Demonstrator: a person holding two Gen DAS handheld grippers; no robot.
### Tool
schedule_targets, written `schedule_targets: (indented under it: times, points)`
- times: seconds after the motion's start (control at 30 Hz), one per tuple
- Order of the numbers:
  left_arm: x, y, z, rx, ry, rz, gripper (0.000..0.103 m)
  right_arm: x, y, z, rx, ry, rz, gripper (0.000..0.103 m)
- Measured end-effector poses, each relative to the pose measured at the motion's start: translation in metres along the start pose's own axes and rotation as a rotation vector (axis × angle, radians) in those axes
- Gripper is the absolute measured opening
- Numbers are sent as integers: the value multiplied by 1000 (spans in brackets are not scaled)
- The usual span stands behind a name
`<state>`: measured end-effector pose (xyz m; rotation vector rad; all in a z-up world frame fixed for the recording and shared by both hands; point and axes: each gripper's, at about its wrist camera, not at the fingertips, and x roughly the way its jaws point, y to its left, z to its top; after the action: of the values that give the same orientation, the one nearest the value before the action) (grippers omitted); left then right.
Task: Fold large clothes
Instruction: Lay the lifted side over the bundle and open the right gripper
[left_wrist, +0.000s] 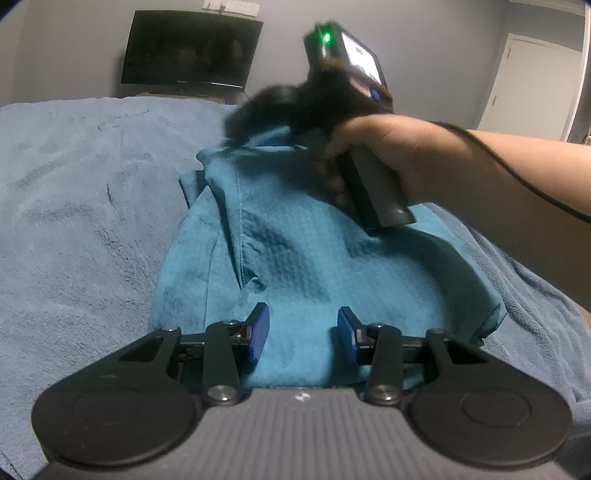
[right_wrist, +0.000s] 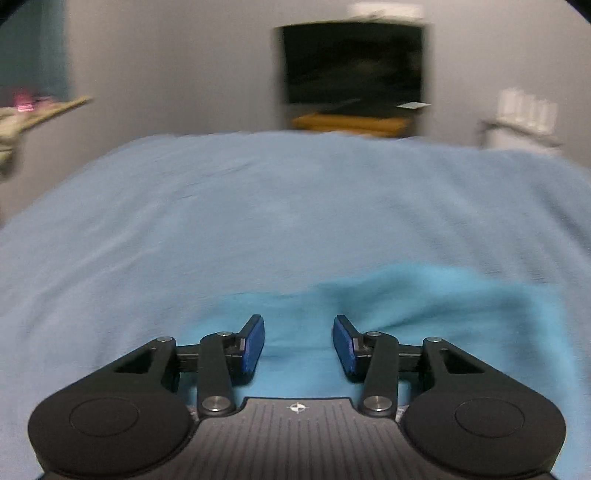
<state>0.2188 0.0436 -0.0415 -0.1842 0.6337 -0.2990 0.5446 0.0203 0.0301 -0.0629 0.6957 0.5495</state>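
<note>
Teal garment (left_wrist: 295, 258) spread rumpled on light blue blanket (left_wrist: 81, 206), seam and folds running up its left side; left gripper (left_wrist: 302, 334) low over near edge, blue pads apart, nothing clamped; right gripper (right_wrist: 298, 345) over far end, pads likewise apart with cloth below, no grip visible. Hand (left_wrist: 373, 147) and forearm crossing above garment from right, handle blurred, black cable trailing; dark TV (left_wrist: 192, 51) on grey wall beyond bed; white door (left_wrist: 532, 85) far right.
</note>
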Motion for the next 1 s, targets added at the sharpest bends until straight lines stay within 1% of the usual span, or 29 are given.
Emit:
schedule_targets:
  times: [0.03,0.07,0.1,0.13,0.2,0.23,0.3,0.33,0.4,0.43,0.47,0.5,0.53,0.57,0.6,0.67,0.73,0.77,0.8,0.83,0.9,0.97,1.0]
  points:
    - [0,1,0,2,-4,-3,39,-4,8,0,-25,4,47,46]
    - [-2,2,0,2,-13,-4,39,-15,10,-2,-43,-10,60,43]
    - [-5,3,3,-2,-30,1,39,-25,8,-3,-40,-30,69,44]
    - [-9,6,6,-11,-56,18,39,-38,0,-3,-11,-57,71,45]
    - [-16,13,11,-34,-101,56,44,-76,-22,-14,64,-128,40,49]
    - [-17,17,12,-49,-110,66,48,-93,-34,-22,80,-151,1,50]
    - [-14,26,13,-71,-82,89,49,-123,-48,-37,78,-180,-53,51]
    - [-9,30,11,-83,-40,89,49,-138,-54,-48,60,-183,-84,52]
    - [1,38,6,-108,39,57,49,-165,-70,-79,9,-162,-143,54]
    - [3,41,4,-118,62,31,46,-175,-71,-95,-16,-126,-152,53]
    - [4,43,3,-127,79,6,37,-180,-66,-112,-42,-92,-149,52]
    - [4,45,3,-136,98,-19,34,-190,-65,-131,-74,-68,-146,52]
    - [2,45,6,-138,113,-33,25,-201,-63,-150,-103,-51,-141,52]
    - [3,48,7,-141,130,-63,17,-214,-59,-168,-134,-41,-160,52]
    - [2,49,7,-149,145,-94,14,-225,-55,-183,-144,-28,-188,52]
    - [-2,51,5,-150,173,-147,6,-238,-47,-203,-96,-22,-217,52]
    - [-11,50,4,-133,184,-172,3,-249,-58,-216,11,-15,-224,52]
    - [-15,51,3,-139,182,-184,3,-251,-64,-212,51,-29,-219,53]
    - [-20,51,4,-150,178,-194,2,-254,-65,-213,64,-49,-219,55]
    - [-22,52,5,-154,175,-200,1,-250,-65,-213,56,-69,-222,56]
    - [-30,53,4,-141,168,-180,1,-256,-52,-211,13,-139,-223,65]
    - [-32,53,3,-132,176,-160,1,-253,-38,-208,-16,-203,-187,67]
    - [-30,54,2,-130,183,-155,1,-249,-30,-208,-42,-208,-171,67]
